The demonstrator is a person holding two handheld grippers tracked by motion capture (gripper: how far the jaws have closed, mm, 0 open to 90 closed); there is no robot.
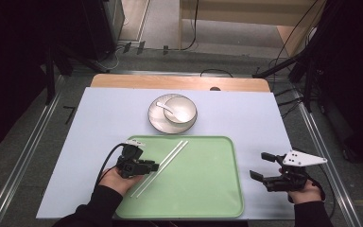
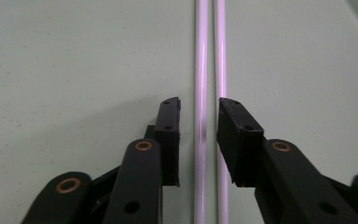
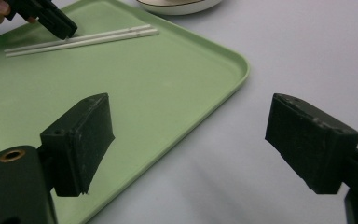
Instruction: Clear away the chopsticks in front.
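Chopsticks (image 1: 160, 166) on tray (image 1: 208, 189); bowl (image 1: 180, 109) w/ spoon (image 1: 166, 107) just beyond.

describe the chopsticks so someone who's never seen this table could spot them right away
Find the green tray on the white table cover. On its left part lies a pair of chopsticks, side by side, slanting toward the bowl. They are thin white sticks, the tray's one load.

sleeves: black | hand-held gripper (image 1: 154, 166): black jaws (copper-ringed rivets), black cable, grey plate
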